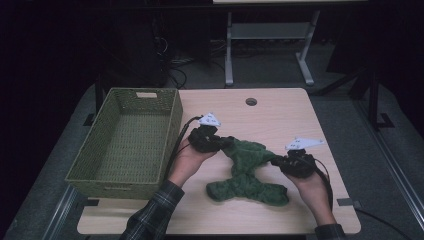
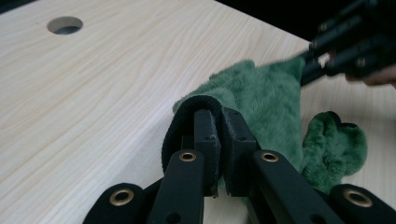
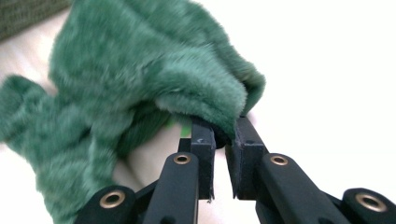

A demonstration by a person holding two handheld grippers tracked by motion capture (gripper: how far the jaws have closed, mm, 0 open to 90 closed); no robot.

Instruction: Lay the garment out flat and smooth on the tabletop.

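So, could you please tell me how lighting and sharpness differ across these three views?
High view: dim, with a dark room behind; the table and basket are lit but soft. Left gripper view: evenly lit, wood grain and green fleece garment crisp, the right gripper far off blurred. Right gripper view: the table is washed out to white, the fleece smeared by blur.

The cloth (image 1: 247,172) is a deep fuzzy green all over, with lighter and darker patches in the pile and a dark, near-black edge where it folds. The basket (image 1: 125,142) at the table's left edge is a woven olive green with a small pale tag on its far rim. The table (image 1: 280,115) is pale wood with fine grain lines. Both grippers (image 1: 227,142) (image 1: 275,161) are black with brass-coloured rivets and grey-white top plates. The left sleeve (image 1: 152,215) is a dark plaid.
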